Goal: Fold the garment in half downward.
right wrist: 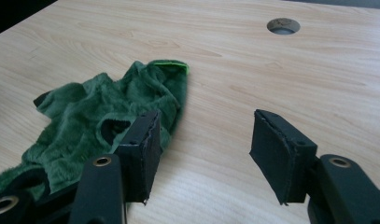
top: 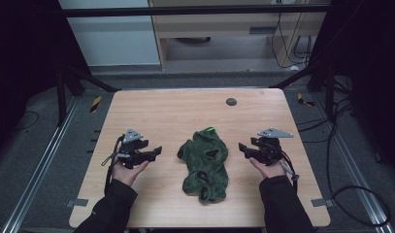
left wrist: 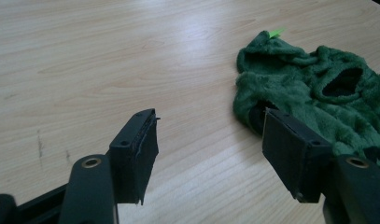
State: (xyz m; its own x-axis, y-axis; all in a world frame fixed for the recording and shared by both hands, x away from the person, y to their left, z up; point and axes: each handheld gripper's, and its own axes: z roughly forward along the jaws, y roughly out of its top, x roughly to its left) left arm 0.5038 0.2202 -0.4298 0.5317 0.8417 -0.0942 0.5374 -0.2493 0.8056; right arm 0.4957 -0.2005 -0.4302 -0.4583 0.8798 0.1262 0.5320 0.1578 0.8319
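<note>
Pale wood counter [top: 151,111] under dim light, dark floor and cable runs beyond its far edge, a round grommet hole [top: 231,101] near that edge. My left tongs [top: 158,150] hover above the counter toward its left edge, jaws standing wide with bare wood between the pads and nothing held. My right tongs [top: 241,146] mirror them toward the right edge, also wide and empty. Both point inward at the green fleece garment [top: 205,165], which lies crumpled about midway between the left and right edges, closer to the near edge than the far one, apart from both tongs.

From the left gripper view, the right-hand jaw sits in front of the garment's edge, but I judge it is not touching. From the right gripper view, the left-hand jaw overlaps the fleece the same way.

My worry: the pile is bunched, with openings and folds stacked over each other. If I close on it blindly, I may pinch several layers and lift a knot instead of one edge. Uneven pulls from the two sides could drag it toward the near edge, or twist it further. Thick fleece may also slip from a shallow bite.
</note>
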